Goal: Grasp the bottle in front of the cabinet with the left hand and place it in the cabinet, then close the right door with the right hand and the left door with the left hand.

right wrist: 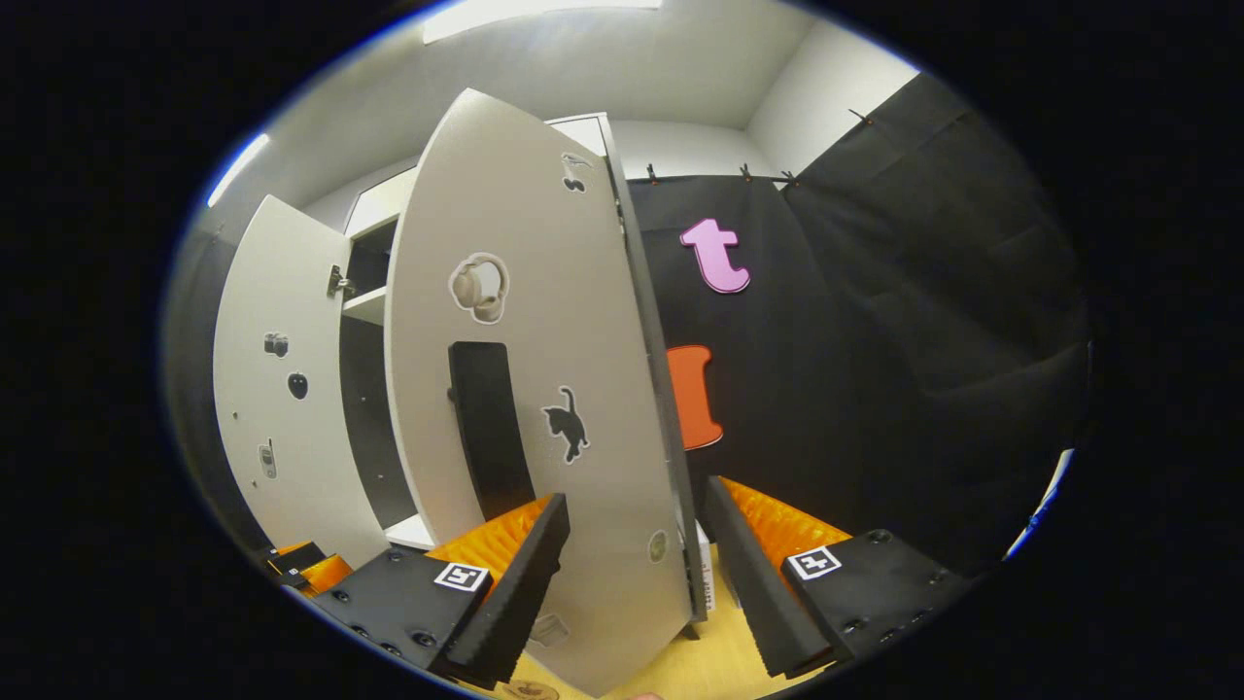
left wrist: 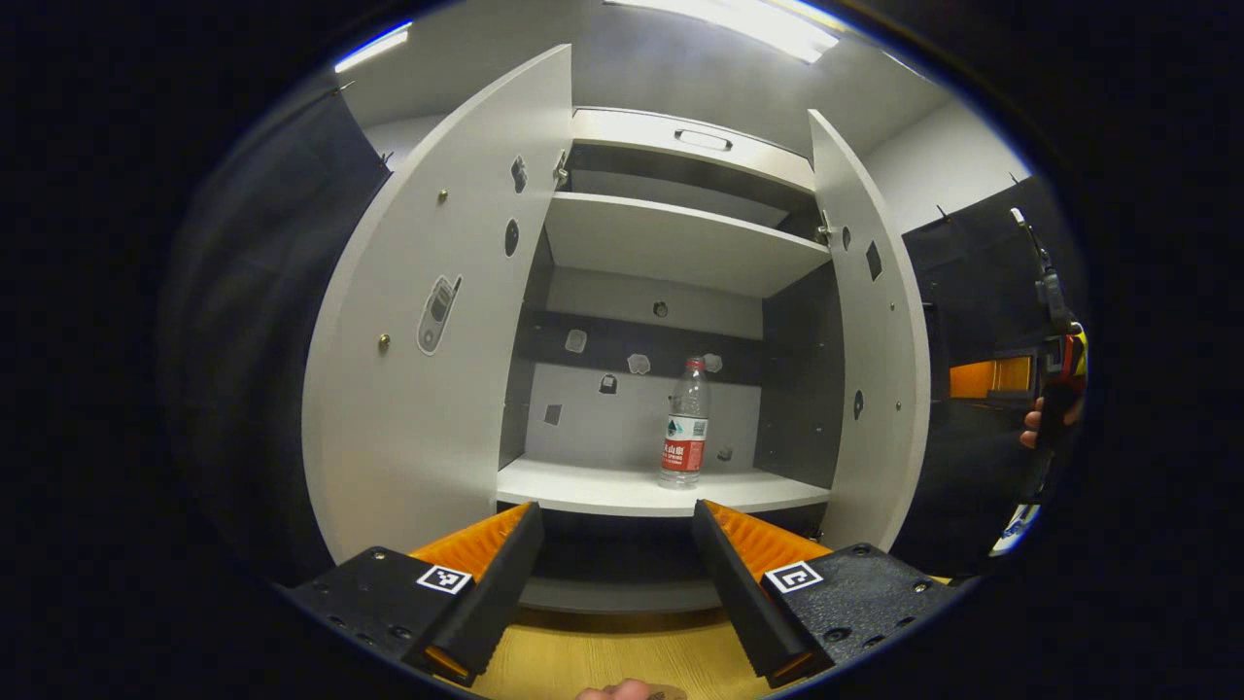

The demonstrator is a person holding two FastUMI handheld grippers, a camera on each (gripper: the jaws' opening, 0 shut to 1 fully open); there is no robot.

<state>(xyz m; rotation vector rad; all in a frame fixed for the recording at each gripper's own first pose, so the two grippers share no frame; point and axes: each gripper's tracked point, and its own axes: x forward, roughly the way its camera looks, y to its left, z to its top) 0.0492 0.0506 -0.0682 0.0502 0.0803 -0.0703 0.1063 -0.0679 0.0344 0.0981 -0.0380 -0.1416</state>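
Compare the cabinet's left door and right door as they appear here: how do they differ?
The right door has the right gripper open astride its edge; the left door has the left gripper well back from it. The right door's outer face carries a headphone and a cat sticker; the left door's inner face shows a phone sticker. Both are white and wide open.

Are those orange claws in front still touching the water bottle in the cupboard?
Apart. In the left gripper view, the left gripper is open and drawn back, with bare shelf between its fingers and the bottle.
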